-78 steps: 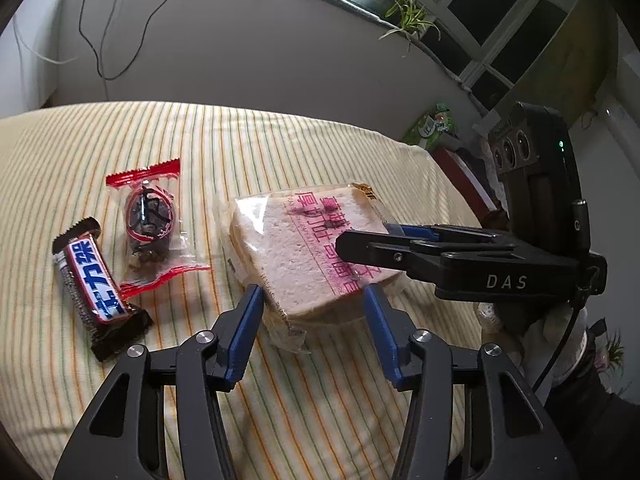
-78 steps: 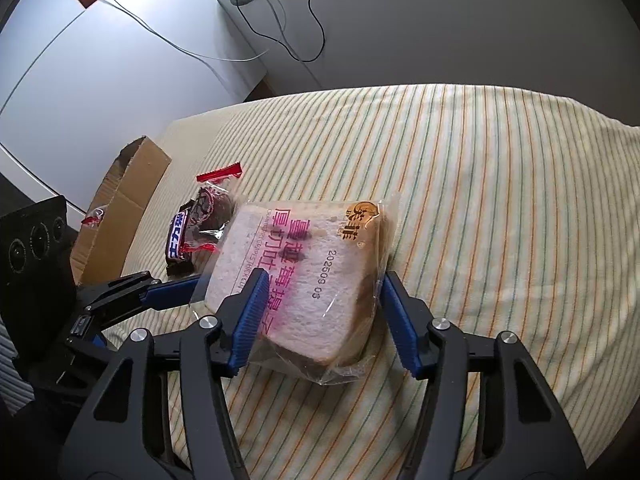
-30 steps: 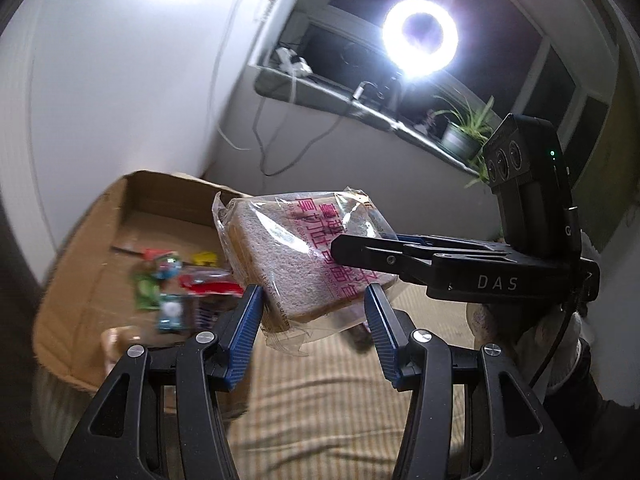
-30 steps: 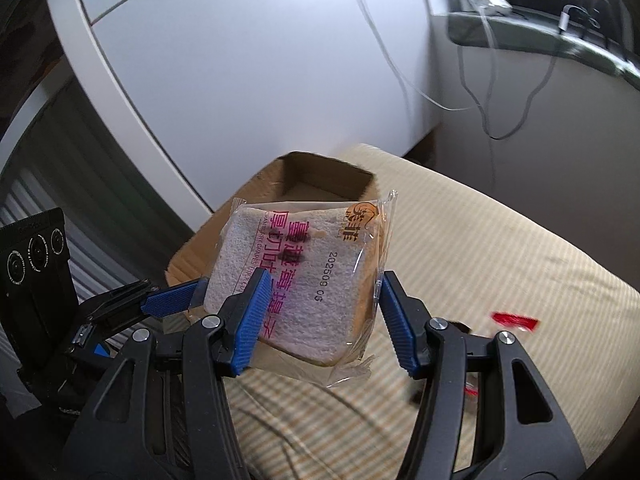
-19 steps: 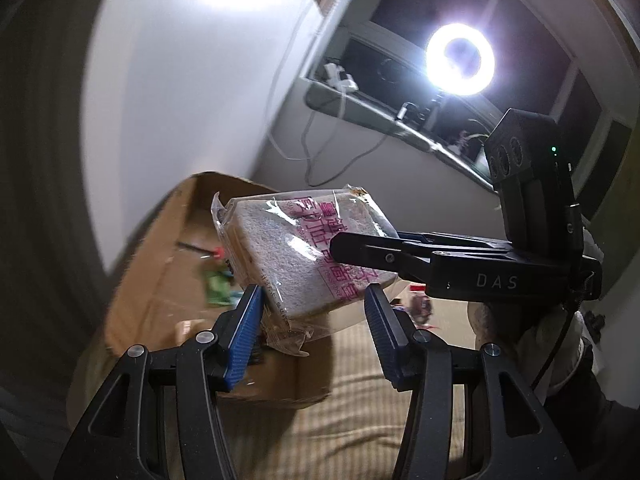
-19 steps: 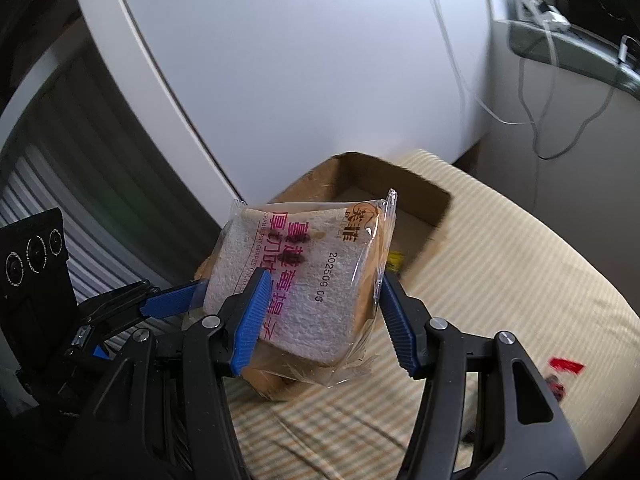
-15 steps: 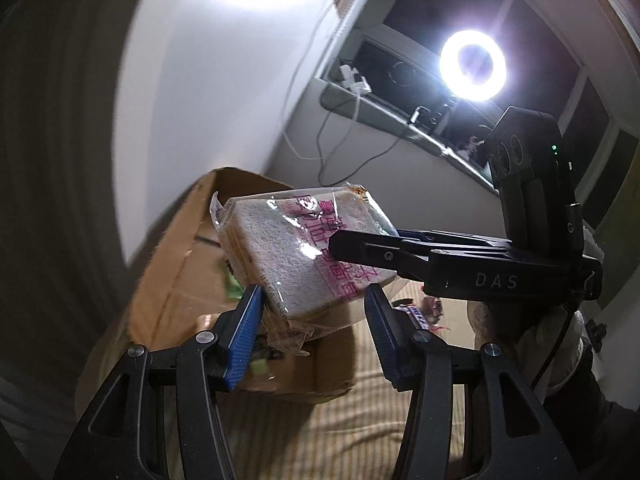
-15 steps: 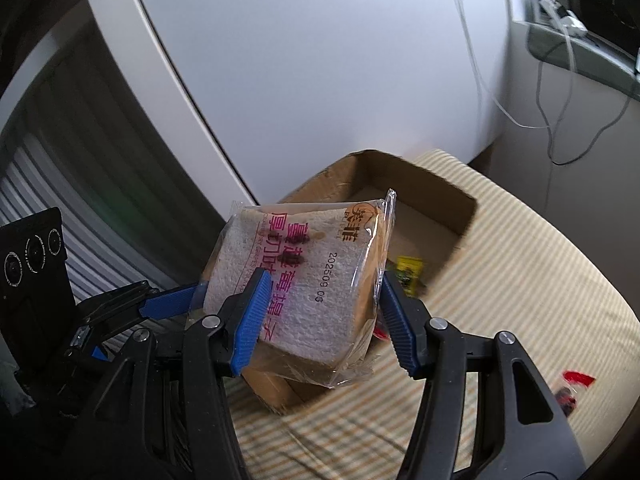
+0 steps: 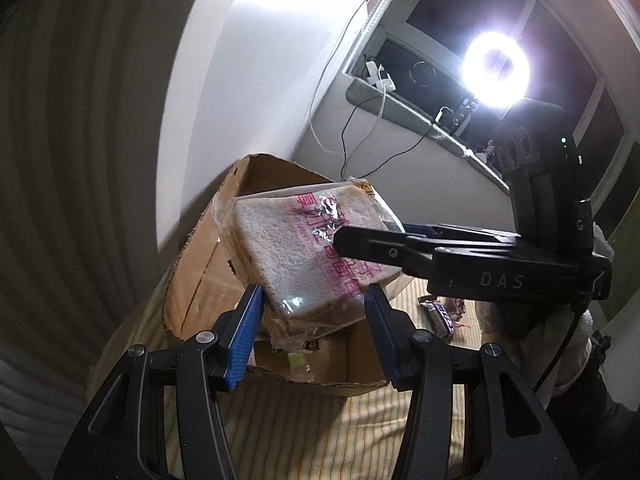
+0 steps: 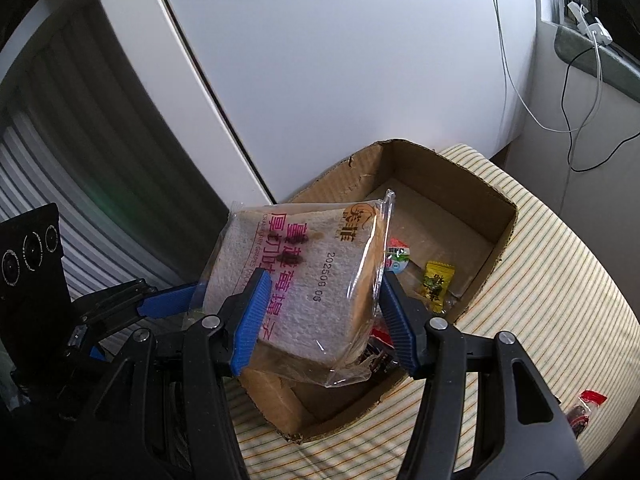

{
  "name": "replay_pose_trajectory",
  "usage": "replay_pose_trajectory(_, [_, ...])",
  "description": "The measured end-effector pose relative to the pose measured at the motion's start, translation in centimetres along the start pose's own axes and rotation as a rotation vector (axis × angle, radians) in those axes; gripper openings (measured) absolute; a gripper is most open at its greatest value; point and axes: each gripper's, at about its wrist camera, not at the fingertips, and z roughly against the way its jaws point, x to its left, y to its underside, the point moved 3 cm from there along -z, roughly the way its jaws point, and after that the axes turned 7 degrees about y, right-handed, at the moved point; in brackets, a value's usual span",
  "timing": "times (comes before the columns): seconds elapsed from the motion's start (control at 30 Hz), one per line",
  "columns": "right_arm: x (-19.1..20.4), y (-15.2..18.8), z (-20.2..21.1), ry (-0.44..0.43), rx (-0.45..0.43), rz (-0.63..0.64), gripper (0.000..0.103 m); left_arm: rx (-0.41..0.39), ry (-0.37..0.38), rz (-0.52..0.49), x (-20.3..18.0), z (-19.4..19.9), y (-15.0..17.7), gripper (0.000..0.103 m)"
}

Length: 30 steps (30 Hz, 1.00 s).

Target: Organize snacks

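A clear bag of sliced bread point(image 9: 304, 248) with pink print is held in the air between both grippers, above an open cardboard box point(image 9: 200, 272). My left gripper point(image 9: 312, 320) is shut on the bag's near end. My right gripper point(image 10: 320, 304) is shut on the bag point(image 10: 296, 276) across its sides; its black arm crosses the left wrist view point(image 9: 460, 256). The box point(image 10: 492, 208) holds several small wrapped snacks, among them a yellow packet point(image 10: 436, 280) and a round sweet point(image 10: 396, 260).
The box sits on a striped cloth point(image 10: 560, 280) near a white wall point(image 10: 340, 60). A chocolate bar point(image 9: 442, 314) and a red-wrapped snack point(image 10: 584, 408) lie on the cloth beyond the box. A ring light point(image 9: 496, 68) glares from the window sill.
Both grippers have lifted the bread bag off the cloth and carried it over to the cardboard box; the box now lies right under the bag.
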Motion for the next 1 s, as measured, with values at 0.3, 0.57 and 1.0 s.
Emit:
replay_pose_trajectory(0.3, [-0.1, 0.2, 0.9, 0.05, -0.02, 0.025, 0.063, -0.015, -0.03, -0.039, -0.6, 0.5, -0.2, 0.05])
replay_pose_trajectory(0.57, [-0.7, 0.8, 2.4, 0.082, -0.048, 0.025, 0.069, -0.013, -0.034, -0.07, -1.9, 0.1, 0.0, 0.053])
replay_pose_trajectory(1.0, [-8.7, 4.7, 7.5, 0.234, -0.074, -0.061, 0.07, 0.033, 0.045, -0.213, -8.5, -2.4, 1.4, 0.053])
